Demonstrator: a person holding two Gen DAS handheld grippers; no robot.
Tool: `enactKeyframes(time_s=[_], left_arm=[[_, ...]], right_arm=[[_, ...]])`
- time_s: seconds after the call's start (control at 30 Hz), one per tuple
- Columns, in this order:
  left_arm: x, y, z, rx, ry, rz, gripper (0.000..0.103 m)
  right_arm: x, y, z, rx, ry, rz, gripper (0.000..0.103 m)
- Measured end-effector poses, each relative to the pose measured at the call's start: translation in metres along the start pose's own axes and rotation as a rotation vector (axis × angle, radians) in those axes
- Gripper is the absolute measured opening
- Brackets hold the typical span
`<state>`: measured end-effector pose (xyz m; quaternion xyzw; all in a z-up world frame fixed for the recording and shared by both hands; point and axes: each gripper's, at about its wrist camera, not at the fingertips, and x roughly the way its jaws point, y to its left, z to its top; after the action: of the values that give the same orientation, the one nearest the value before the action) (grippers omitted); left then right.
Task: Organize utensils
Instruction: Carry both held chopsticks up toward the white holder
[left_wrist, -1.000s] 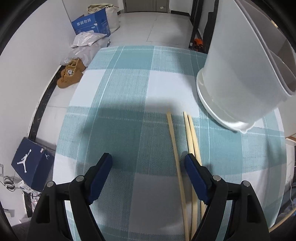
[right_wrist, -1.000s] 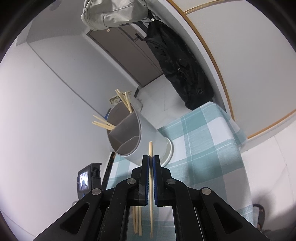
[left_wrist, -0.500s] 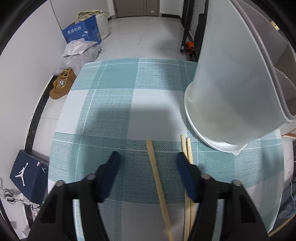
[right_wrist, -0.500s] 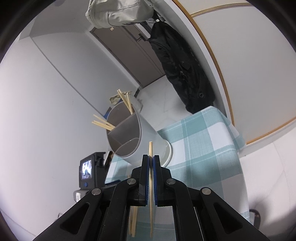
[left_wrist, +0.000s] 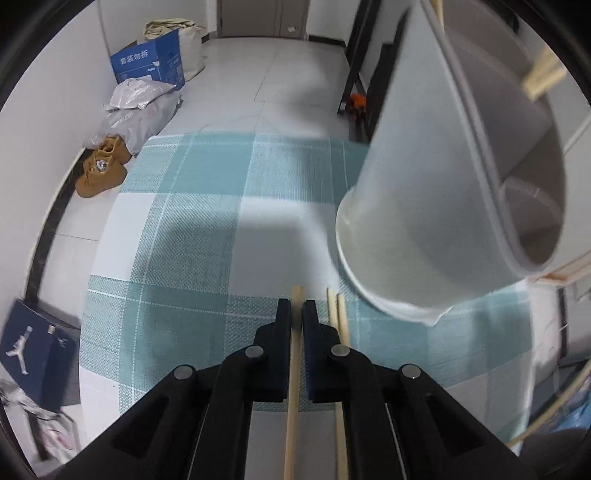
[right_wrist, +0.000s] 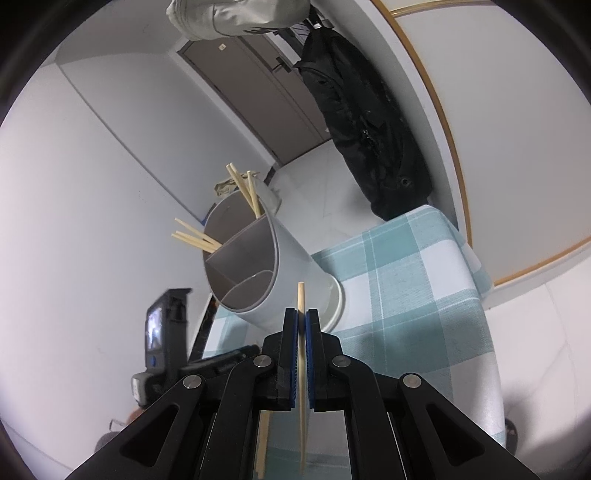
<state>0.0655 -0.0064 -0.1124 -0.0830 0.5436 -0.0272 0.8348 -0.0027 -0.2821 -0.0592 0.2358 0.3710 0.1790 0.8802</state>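
On the teal checked tablecloth (left_wrist: 184, 240) lies a wooden chopstick (left_wrist: 293, 406), and my left gripper (left_wrist: 297, 306) is closing its jaws on it, the pads against its sides. Two more chopsticks (left_wrist: 338, 314) lie just right of it on the cloth. The white divided utensil holder (left_wrist: 424, 221) stands close at the right. My right gripper (right_wrist: 301, 314) is shut on another chopstick (right_wrist: 301, 295), held in the air with its tip pointing at the holder (right_wrist: 288, 266). Several chopsticks (right_wrist: 243, 188) stick out of the holder's far compartments.
Brown shoes (left_wrist: 99, 173), grey bags, a blue carton (left_wrist: 151, 66) and a dark shoebox (left_wrist: 33, 347) lie on the floor beyond the table's left edge. A black jacket (right_wrist: 369, 129) hangs by the door. A small device with a screen (right_wrist: 159, 325) stands left of the holder.
My left gripper has shifted right over the single chopstick and its jaws have gone from wide apart to closed on it. The right gripper still holds its chopstick, barely moved.
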Motion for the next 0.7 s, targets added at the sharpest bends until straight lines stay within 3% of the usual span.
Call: enactKeyframes(time_s=[0.3, 0.7], left_arm=[[-0.052, -0.004, -0.008, -0.05, -0.193, -0.133, 0.002], [-0.094, 0.0, -0.022, 0.002, -0.303, -0.158, 0.002]], right_arm=[[0.0, 0.01, -0.002, -0.029, -0.017, -0.007, 0.003], [-0.014, 0.031, -0.015, -0.112, -0.063, -0.005, 0.003]])
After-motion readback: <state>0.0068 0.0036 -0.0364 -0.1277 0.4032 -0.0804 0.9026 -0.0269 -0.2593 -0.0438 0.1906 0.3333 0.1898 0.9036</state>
